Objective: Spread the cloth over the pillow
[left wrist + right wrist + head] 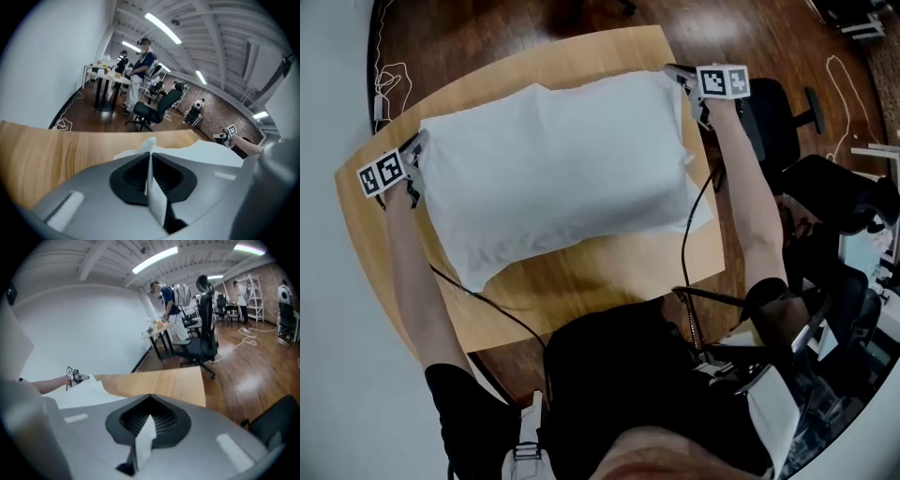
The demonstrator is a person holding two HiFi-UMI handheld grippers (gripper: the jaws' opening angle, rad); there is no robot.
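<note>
We've got the white cloth (553, 159) lying over the pillow, which only shows as a puffy bulge under it, in the middle of the wooden table (581, 272). The left gripper (416, 157) is pinched shut on the cloth's far left corner. The right gripper (692, 94) is clamped on the far right corner, so both have fabric between the jaws.

**Cloth Held Between Both Grippers**

One corner of the cloth (553, 169) is clamped in the left gripper (414, 169), another in the right gripper (692, 94). The cloth is spread between them, over a pillow hidden beneath, on the table (609, 272). An office chair (773, 117) is set just outside the right gripper, off the table.
</note>
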